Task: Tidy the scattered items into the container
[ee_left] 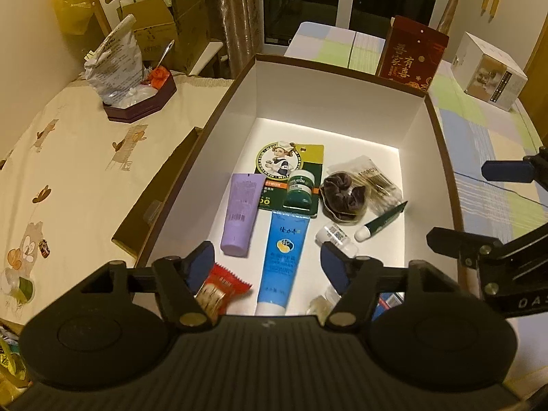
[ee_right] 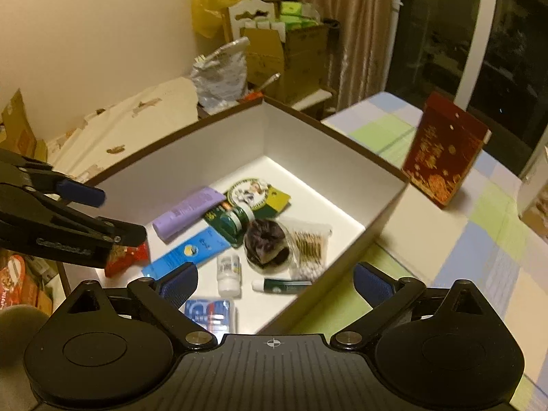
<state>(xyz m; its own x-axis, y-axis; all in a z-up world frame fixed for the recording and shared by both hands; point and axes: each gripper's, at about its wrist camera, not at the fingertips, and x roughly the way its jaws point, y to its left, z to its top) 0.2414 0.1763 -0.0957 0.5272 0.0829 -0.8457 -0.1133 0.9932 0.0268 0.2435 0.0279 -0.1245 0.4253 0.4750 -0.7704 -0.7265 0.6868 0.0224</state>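
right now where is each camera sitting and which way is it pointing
Left wrist: rides the left gripper, looking down into the box; its own open fingers show, the right gripper at the right edge.
Right wrist: rides the right gripper above the box's near right wall, facing left into the box; its open fingers show, the left gripper entering left.
Shared: the box, blue tube, purple tube, scrunchie.

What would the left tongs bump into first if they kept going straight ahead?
Probably the blue plastic tube lying on the floor of the white open box. It sits right between the open left tongs. Depth is hard to judge, though.
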